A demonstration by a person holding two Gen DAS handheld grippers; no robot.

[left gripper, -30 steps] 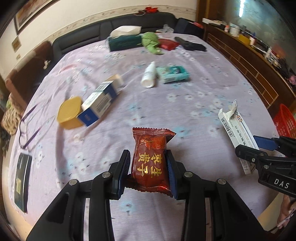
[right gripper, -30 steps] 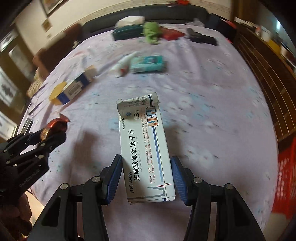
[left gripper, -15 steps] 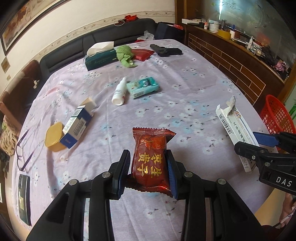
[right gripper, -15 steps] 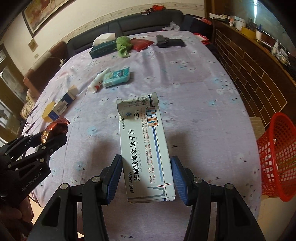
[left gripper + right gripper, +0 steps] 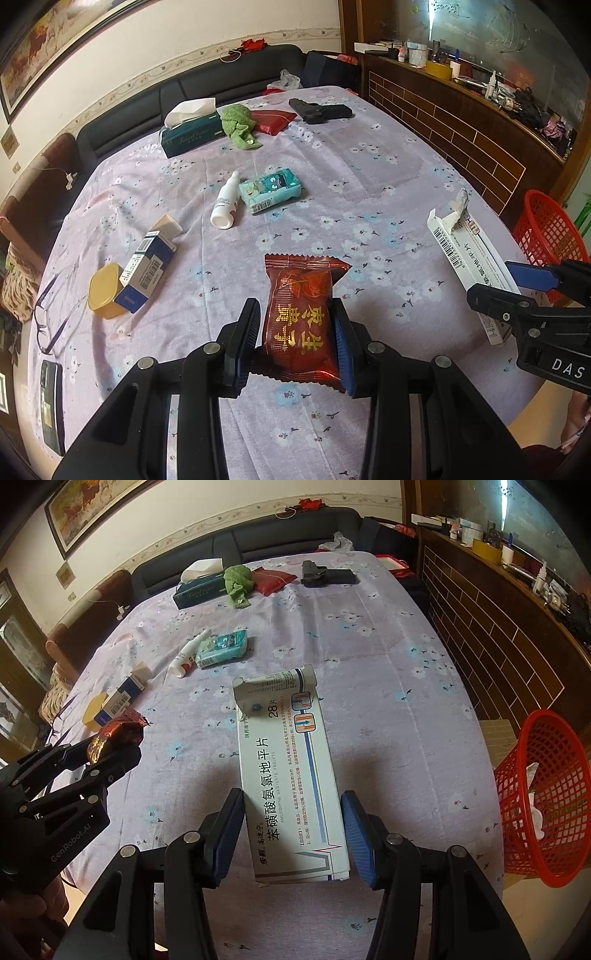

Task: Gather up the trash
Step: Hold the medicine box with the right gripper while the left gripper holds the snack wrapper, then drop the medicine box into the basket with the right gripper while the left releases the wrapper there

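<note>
My left gripper [image 5: 297, 332] is shut on a red snack packet [image 5: 299, 321] and holds it above the near side of the purple flowered tablecloth [image 5: 369, 177]. My right gripper [image 5: 293, 819] is shut on a white medicine box [image 5: 288, 760] with a torn open end, also above the table. Each gripper shows in the other's view, the right one [image 5: 517, 291] with its box [image 5: 469, 258] and the left one [image 5: 110, 753] with its packet [image 5: 118, 734]. A red mesh trash basket [image 5: 546, 797] stands on the floor to the right of the table, with some white trash inside.
On the table lie a blue-white box [image 5: 147, 262] on a yellow lid [image 5: 103, 291], a white bottle [image 5: 225, 201], a teal tissue pack [image 5: 271, 188], a green tissue box [image 5: 192, 134], a green cloth [image 5: 240, 123], a red pouch [image 5: 273, 120], a black holster [image 5: 319, 110], glasses [image 5: 48, 317]. A brick-pattern wooden counter [image 5: 461, 122] runs along the right.
Both grippers have risen and pulled back from the table with their loads. More of the room and the red basket now show. The grips have not changed.
</note>
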